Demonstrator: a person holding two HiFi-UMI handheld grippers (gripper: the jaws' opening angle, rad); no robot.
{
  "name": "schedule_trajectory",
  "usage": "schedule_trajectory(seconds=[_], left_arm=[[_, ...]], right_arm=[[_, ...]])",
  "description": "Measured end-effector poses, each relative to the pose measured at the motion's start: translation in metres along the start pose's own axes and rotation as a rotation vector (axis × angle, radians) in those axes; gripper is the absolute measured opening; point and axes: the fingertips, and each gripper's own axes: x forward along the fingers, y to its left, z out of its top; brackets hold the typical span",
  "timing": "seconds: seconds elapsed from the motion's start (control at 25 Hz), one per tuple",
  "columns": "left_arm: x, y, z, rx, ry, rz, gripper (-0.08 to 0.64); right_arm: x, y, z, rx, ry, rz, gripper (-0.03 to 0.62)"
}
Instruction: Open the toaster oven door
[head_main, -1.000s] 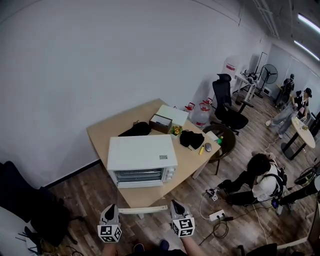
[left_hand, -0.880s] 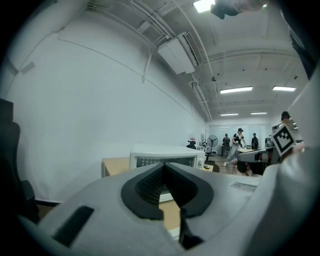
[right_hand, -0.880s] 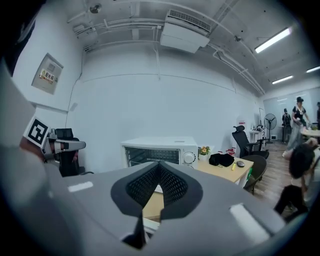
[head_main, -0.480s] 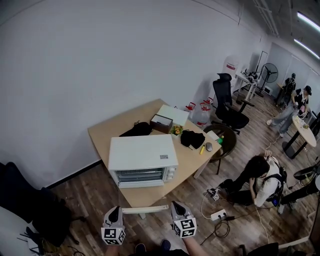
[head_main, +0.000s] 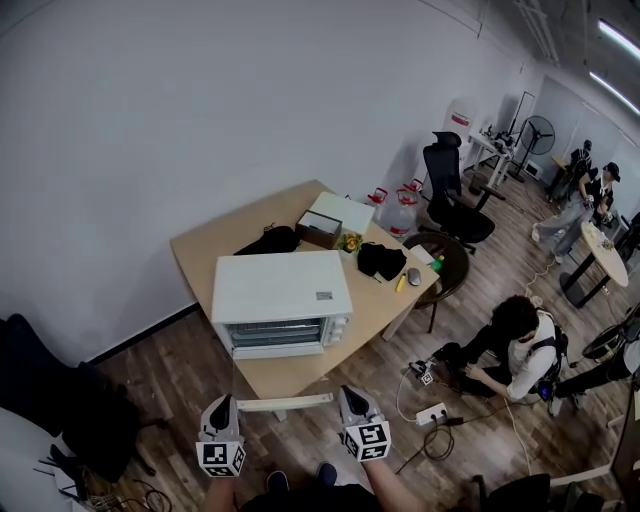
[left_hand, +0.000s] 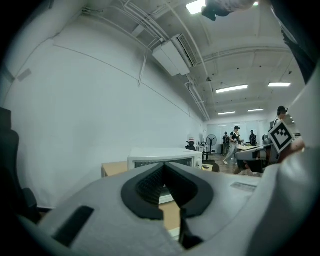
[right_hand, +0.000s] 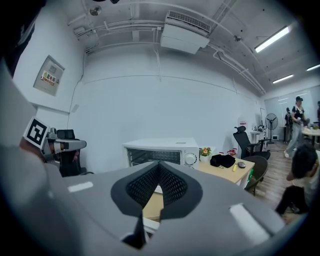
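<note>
Both left gripper (head_main: 221, 408), right gripper (head_main: 353, 402) unmoved before toaster oven (head_main: 282, 300).

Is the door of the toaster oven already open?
No, the toaster oven door stands upright and shut against its front in the head view.

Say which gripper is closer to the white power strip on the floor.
Right. The right gripper is held just left of the power strip; the left gripper sits farther left, beyond the right one.
</note>
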Motion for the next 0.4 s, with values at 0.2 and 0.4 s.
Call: schedule_trajectory(seconds=[0.2,0.4], left_arm=[[0.004,0.002,-0.005,-0.013,0.024,-0.006,-0.002],[0.005,0.012,-0.006,-0.007,0.046,-0.003,-0.002]], right_arm=[[0.003,-0.002,0.002,-0.005,-0.003,-0.002,0.011],[0.015,0.009,0.002,0.0,-0.011,0.026,0.011]])
